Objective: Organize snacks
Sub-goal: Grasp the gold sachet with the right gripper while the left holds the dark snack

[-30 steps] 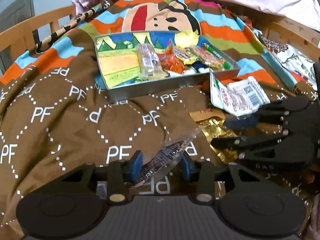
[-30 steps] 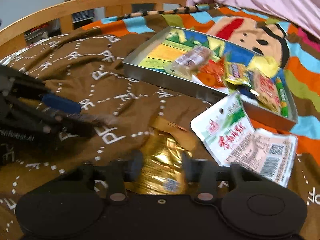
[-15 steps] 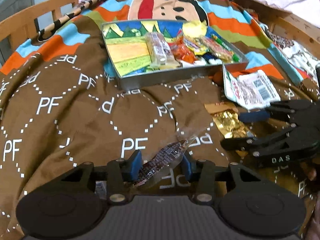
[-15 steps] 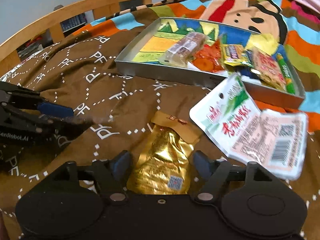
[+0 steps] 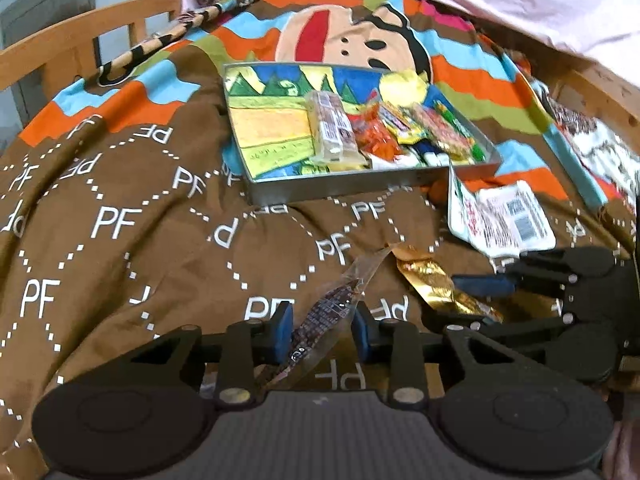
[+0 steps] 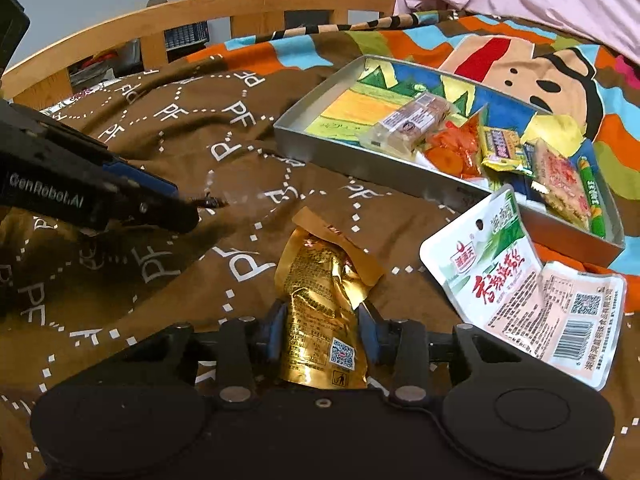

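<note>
- Our left gripper (image 5: 322,332) has a clear wrapper with a dark snack (image 5: 320,320) between its blue fingers (image 5: 280,332). The jaws are closing, and the wrapper sits tilted, its free end pointing up and away.
- We cannot say for sure that both pads press the wrapper; the right one looks just apart from it.
- Our right gripper (image 6: 322,338) has the gold pouch (image 6: 320,304) between its fingers (image 6: 274,336), jaws closing. The pads sit against the pouch's sides, and the pouch lies on the bed cover (image 6: 192,152).
- In the left view the right gripper (image 5: 472,300) shows at the right edge, over the same gold pouch (image 5: 432,284).
- In the right view the left gripper (image 6: 176,204) reaches in from the left, with a bit of the dark snack at its tip, blurred.
- The tin tray (image 5: 340,188) rests on the cover beyond both grippers. Several snacks lie in its right half: a pale bar (image 5: 330,128), an orange packet (image 5: 372,140) and more.
- A white packet (image 6: 520,292) lies on the cover just beside the tray's near corner, to the right of the gold pouch.
- A wooden bed rail (image 6: 200,12) runs behind the cover.
</note>
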Tool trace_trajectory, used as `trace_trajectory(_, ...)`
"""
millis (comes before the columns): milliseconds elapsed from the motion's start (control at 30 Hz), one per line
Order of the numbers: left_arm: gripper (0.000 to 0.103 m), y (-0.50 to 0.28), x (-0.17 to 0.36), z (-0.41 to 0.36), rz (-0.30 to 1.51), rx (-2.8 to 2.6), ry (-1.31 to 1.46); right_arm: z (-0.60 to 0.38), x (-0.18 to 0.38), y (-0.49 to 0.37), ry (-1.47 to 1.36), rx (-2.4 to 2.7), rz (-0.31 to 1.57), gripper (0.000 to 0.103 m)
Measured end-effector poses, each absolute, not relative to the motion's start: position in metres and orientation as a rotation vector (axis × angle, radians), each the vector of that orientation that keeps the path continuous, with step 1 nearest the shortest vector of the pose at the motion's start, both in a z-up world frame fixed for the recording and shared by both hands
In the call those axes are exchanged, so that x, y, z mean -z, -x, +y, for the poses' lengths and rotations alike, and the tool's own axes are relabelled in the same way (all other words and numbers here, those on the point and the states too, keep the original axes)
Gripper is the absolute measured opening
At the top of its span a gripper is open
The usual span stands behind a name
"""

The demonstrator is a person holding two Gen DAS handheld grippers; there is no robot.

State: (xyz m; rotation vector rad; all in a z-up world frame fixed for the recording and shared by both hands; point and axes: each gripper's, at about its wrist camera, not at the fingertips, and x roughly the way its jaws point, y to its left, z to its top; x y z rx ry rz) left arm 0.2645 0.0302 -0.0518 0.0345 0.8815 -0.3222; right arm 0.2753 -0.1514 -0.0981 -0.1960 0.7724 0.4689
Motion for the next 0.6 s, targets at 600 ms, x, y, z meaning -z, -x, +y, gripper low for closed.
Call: trace_trajectory(600, 0.051, -0.276, 0.077, 0.030, 0.957, 0.432, -0.179, -0.142, 0.105, -0.277, 0.267, -0.479, 0.732, 0.041)
